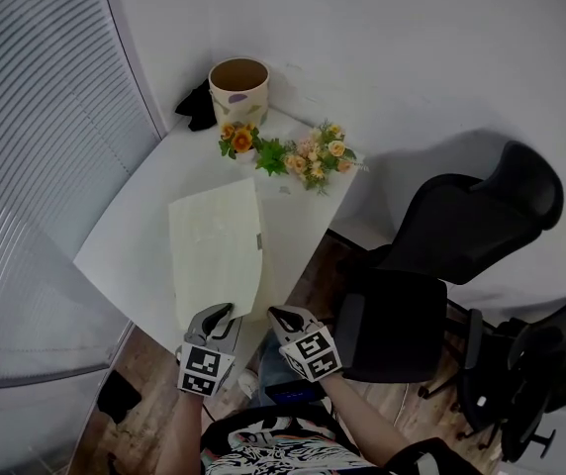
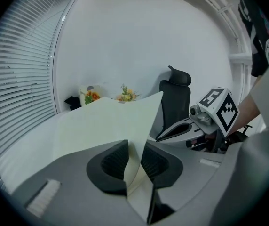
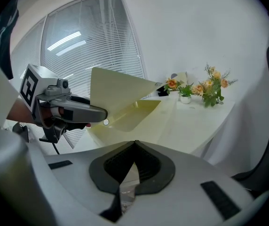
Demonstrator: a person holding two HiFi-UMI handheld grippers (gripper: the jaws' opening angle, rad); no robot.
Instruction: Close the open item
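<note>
The folder (image 1: 216,250) lies on the table (image 1: 135,216), long way running near to far. The left gripper (image 1: 219,312) is at its near edge, jaws opening, the lifted cover (image 3: 118,86) between them. The right gripper (image 1: 281,315), just right, is closed and empty.

A plain white wall (image 1: 412,57) rose behind a smooth white table (image 1: 135,216). Along the left ran a tall window covered by grey horizontal slatted blinds (image 1: 36,117), with two bright streaks of light (image 3: 66,42) among the slats. A black high-backed office chair (image 1: 461,236) stood just right of the table on brown wooden floorboards (image 1: 154,359). A second black office chair (image 1: 550,364) stood further right.
</note>
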